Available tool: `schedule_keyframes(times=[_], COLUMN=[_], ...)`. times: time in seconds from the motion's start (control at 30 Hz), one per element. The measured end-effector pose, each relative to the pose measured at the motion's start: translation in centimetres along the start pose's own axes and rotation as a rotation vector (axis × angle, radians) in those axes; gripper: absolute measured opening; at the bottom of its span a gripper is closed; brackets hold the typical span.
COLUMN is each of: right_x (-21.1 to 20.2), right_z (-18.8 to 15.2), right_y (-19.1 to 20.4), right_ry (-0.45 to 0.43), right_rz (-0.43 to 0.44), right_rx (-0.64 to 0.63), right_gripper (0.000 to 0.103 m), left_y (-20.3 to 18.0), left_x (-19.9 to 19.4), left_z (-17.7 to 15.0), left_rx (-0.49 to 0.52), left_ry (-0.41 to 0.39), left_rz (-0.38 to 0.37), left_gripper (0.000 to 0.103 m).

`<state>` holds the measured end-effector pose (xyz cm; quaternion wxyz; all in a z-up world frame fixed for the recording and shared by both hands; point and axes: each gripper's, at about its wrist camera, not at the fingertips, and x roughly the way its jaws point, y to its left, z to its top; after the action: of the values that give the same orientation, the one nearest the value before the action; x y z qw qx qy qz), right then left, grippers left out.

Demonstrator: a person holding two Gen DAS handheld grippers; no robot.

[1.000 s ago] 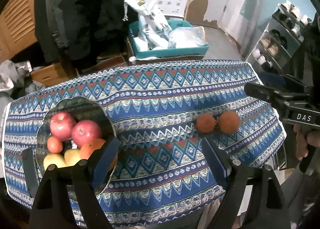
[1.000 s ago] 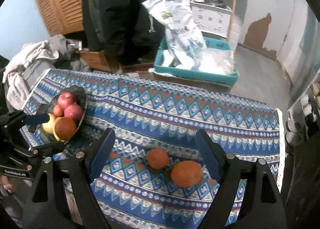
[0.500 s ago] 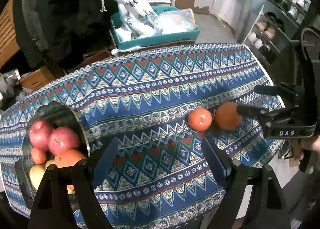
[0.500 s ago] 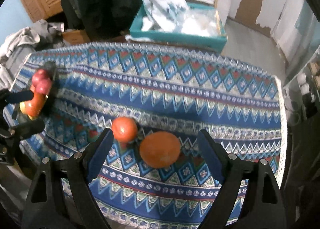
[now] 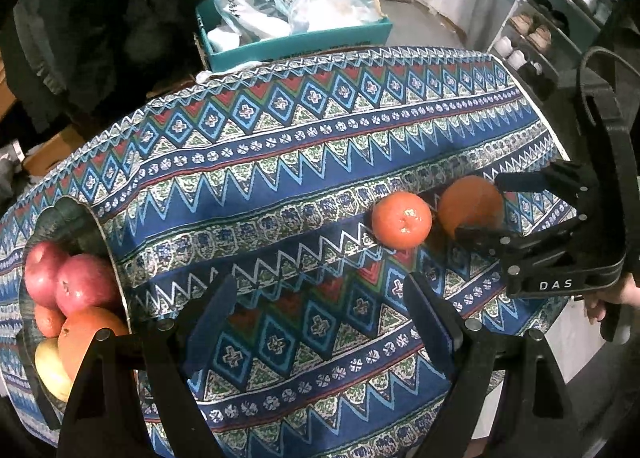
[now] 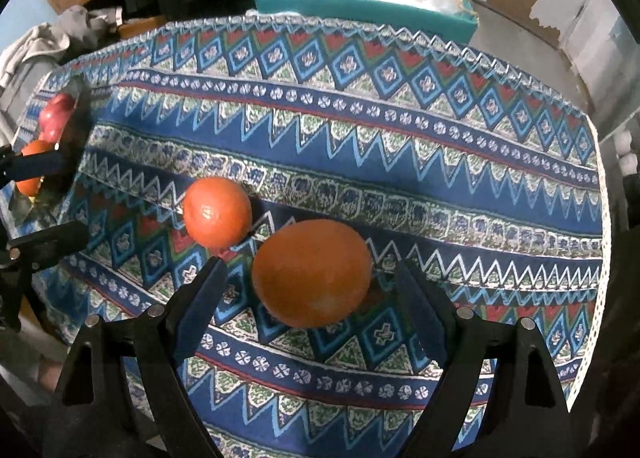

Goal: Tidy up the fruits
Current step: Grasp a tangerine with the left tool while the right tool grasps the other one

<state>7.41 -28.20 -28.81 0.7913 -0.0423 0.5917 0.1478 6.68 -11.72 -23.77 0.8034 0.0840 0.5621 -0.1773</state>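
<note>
Closer now, my right gripper (image 6: 308, 298) has come down, fingers spread around the big round orange (image 6: 311, 272) on the patterned blue tablecloth (image 6: 400, 161); smaller tangerine (image 6: 217, 211) beside; left gripper (image 5: 316, 322) open, empty; dark fruit bowl (image 5: 100, 225) far left.

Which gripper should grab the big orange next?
Right. The right gripper is open with the large orange already between its fingers; the left gripper hangs over bare tablecloth, farther off.

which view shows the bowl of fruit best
The left wrist view: the bowl shows its rim and the apples clearly. The right wrist view shows it only small and blurred at the far left edge.
</note>
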Motion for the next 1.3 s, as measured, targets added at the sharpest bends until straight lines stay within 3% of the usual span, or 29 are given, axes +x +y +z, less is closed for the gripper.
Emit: schedule_keyframes(times=[0.13, 0.27, 0.43, 0.83, 1.3], right_x=[0.7, 1.4, 1.3, -1.1, -0.9], right_z=[0.1, 0.2, 0.1, -0.1, -1.0], right_y=[0.1, 0.0, -0.3, -4.0, -6.5], right_ry=[-0.004, 0.005, 0.001, -0.086, -0.084], right_rz=[0.003, 0.018, 0.037, -0.014, 0.002], right_rx=[-0.010, -0.012, 0.003, 0.090, 0.155], right_gripper=[0.085, 0.071, 0.067, 0.067, 0.067], left_y=[-0.3, -0.5, -0.9, -3.5, -5.3], left_x=[0.7, 1.1, 1.5, 4.2, 7.4], left_z=[0.1, 0.2, 0.7, 2.1, 3.6], left_rx=[0.009, 0.010, 0.007, 0.024, 0.009], left_ry=[0.006, 0.011, 0.010, 0.033, 0.077], left_rz=[-0.004, -0.019, -0.037, -0.070, -0.075], left_gripper=[0.086, 0.086, 0.086, 0.086, 0.086])
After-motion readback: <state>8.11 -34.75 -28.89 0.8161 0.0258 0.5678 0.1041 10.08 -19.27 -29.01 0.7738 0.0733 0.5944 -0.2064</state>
